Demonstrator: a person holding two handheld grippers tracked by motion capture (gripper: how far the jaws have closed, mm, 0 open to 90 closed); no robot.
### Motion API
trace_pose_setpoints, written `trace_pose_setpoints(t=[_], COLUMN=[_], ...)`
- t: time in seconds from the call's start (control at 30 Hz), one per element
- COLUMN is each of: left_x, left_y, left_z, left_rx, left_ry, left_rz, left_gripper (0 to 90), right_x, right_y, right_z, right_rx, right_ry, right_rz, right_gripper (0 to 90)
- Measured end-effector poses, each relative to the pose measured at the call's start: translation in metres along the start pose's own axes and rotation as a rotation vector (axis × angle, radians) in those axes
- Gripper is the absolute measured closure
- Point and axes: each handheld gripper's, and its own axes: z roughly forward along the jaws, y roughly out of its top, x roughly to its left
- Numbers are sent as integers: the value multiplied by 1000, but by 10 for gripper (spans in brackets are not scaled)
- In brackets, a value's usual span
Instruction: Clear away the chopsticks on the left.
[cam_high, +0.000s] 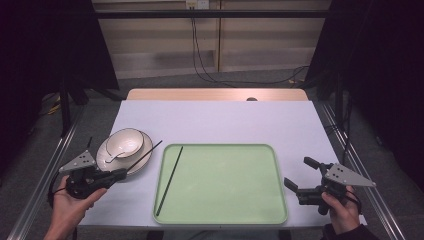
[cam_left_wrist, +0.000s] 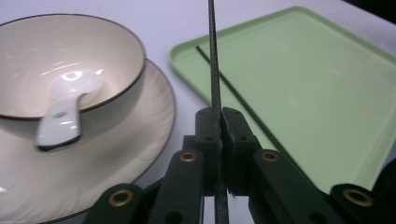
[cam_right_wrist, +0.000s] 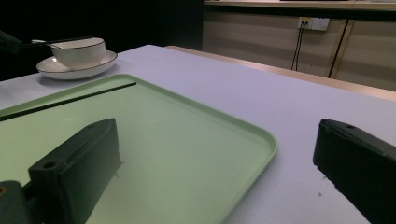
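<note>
Left tool (cam_high: 120, 173) clamps chopstick (cam_high: 145, 154); right tool (cam_high: 300, 178) rests agape beside tray (cam_high: 277, 200).

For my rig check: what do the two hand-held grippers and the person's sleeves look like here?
Both the left gripper and the right gripper are black, each topped by a grey three-cornered plate. Brass-coloured pivot pins show on the left one's linkage. A dark sleeve covers the right wrist; the left forearm is bare.
</note>
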Motion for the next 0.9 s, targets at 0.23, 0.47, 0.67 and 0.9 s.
trace_pose_setpoints(t=[0.23, 0.47, 0.67, 0.9], left_x=[-21, -38, -59, -62], left_y=[-2, 1, 12, 8], left_z=[11, 11, 13, 42], left_rx=[12, 3, -26, -3], left_ry=[-26, -6, 34, 83], left_rz=[-33, -68, -86, -188], left_gripper=[859, 860, 860, 860], right_x=[0, 0, 1, 1], right_y=[0, 0, 0, 0], right_z=[0, 0, 0, 0], right_rx=[2, 4, 3, 3], right_ry=[4, 6, 10, 6], right_rz=[-4, -6, -6, -8], right_gripper=[2, 4, 4, 5])
